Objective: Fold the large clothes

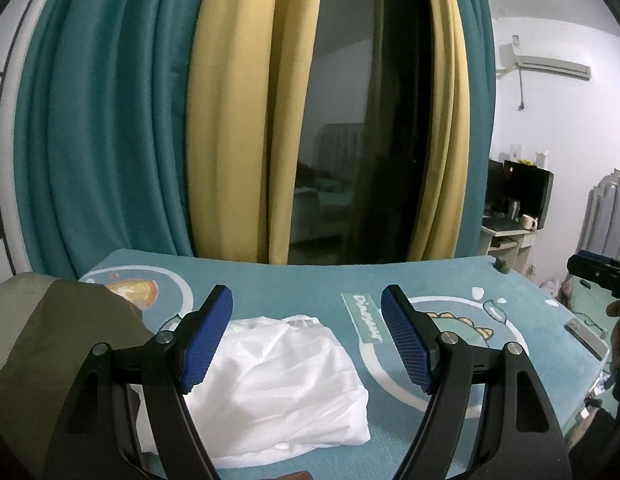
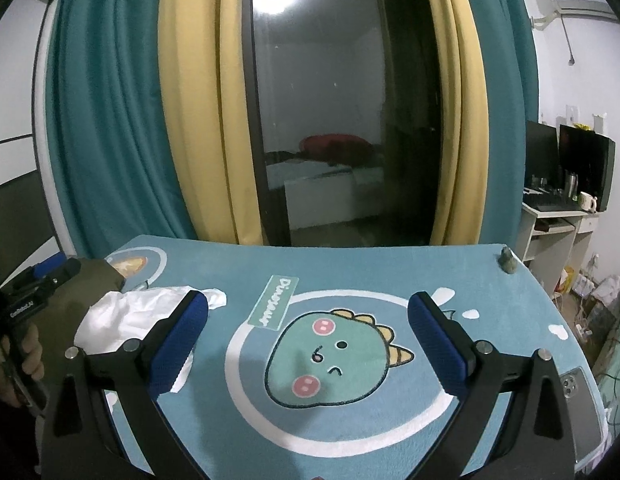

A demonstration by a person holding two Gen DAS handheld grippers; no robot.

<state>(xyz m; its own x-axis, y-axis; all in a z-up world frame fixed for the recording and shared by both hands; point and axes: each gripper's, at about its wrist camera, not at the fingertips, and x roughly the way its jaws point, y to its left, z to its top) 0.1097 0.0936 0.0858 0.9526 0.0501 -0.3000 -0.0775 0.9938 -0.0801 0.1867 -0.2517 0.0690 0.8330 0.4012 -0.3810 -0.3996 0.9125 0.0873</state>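
Note:
A white garment (image 1: 281, 376) lies folded in a compact bundle on the blue dinosaur mat (image 1: 269, 280). My left gripper (image 1: 305, 308) is open and empty, held above the bundle's far edge. The white garment also shows in the right wrist view (image 2: 121, 316), at the left, partly behind my left finger. My right gripper (image 2: 310, 312) is open and empty above the dinosaur face on the mat (image 2: 350, 272), to the right of the garment. An olive and grey garment (image 1: 49, 344) lies at the mat's left edge, and shows in the right wrist view (image 2: 89, 280).
A phone (image 2: 582, 396) lies at the mat's right edge and shows in the left wrist view (image 1: 586, 336). A small green figure (image 2: 509, 261) stands at the far right corner. Teal and yellow curtains (image 1: 109, 120) and a dark glass door (image 1: 350, 120) are behind the table. A desk with monitors (image 2: 566, 184) stands at the right.

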